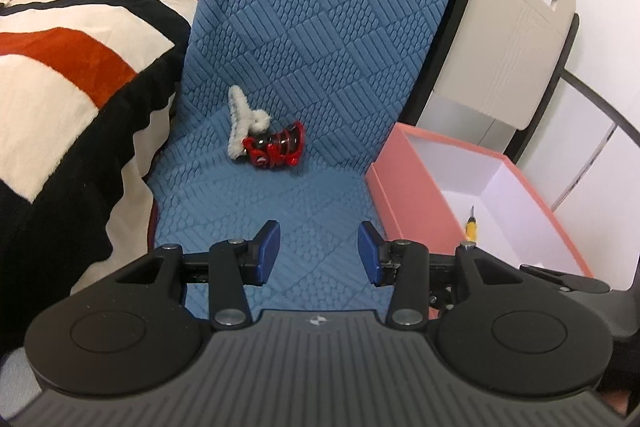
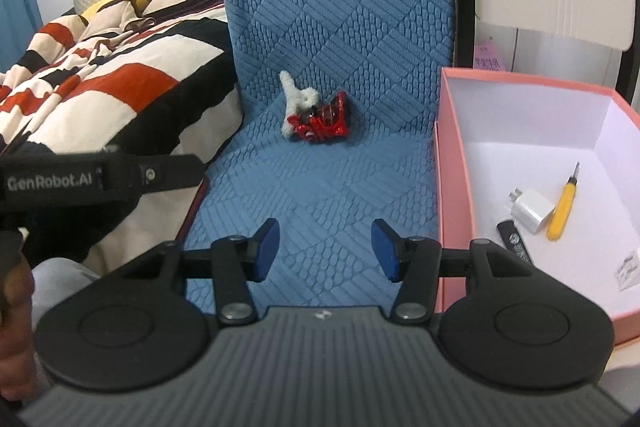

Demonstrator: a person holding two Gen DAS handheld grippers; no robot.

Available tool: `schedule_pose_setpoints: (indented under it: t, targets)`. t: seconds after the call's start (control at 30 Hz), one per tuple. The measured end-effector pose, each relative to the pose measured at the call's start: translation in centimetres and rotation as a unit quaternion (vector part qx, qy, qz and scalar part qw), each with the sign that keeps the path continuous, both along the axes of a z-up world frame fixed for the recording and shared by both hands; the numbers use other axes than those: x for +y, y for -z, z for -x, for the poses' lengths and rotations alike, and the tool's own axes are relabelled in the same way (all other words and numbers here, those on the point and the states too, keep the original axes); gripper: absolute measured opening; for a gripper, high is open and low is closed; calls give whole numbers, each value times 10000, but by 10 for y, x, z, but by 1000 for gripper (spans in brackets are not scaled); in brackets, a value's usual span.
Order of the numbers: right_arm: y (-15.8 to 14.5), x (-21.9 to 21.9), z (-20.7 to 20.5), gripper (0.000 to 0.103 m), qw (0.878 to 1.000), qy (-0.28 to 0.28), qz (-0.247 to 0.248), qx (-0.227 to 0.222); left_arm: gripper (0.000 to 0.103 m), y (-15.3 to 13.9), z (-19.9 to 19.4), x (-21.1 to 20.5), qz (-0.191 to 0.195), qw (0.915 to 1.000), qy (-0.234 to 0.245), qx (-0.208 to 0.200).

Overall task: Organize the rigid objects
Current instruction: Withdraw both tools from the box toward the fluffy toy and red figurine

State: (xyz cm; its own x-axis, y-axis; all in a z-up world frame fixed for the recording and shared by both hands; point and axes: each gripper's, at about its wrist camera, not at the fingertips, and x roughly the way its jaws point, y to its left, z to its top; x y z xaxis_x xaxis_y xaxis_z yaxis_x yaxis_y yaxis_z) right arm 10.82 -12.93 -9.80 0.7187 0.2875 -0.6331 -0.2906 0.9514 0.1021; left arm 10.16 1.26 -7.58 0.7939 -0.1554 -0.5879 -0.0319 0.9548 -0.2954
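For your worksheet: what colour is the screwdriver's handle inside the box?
Yellow plastic screwdriver handle; right wrist view shows it best.
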Motion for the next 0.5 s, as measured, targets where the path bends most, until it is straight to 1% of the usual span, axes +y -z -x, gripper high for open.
schedule_pose_setpoints:
  t: [0.23, 0.37, 0.43, 0.5]
  targets:
    - [14, 5, -1, 54, 9999, 47, 83, 35, 49, 28, -9, 7, 87, 9999, 50, 61]
    - [22, 6, -7, 54, 9999, 48, 96, -47, 49, 43, -22, 15, 130, 9999, 12, 60]
    - [26, 7, -13, 54, 9999, 29, 102, -45, 49, 51, -31, 21, 225, 9997, -17, 61]
    - [29, 10, -18, 54, 9999, -26, 74, -67, 49, 59, -45, 28, 357, 9992, -32, 146]
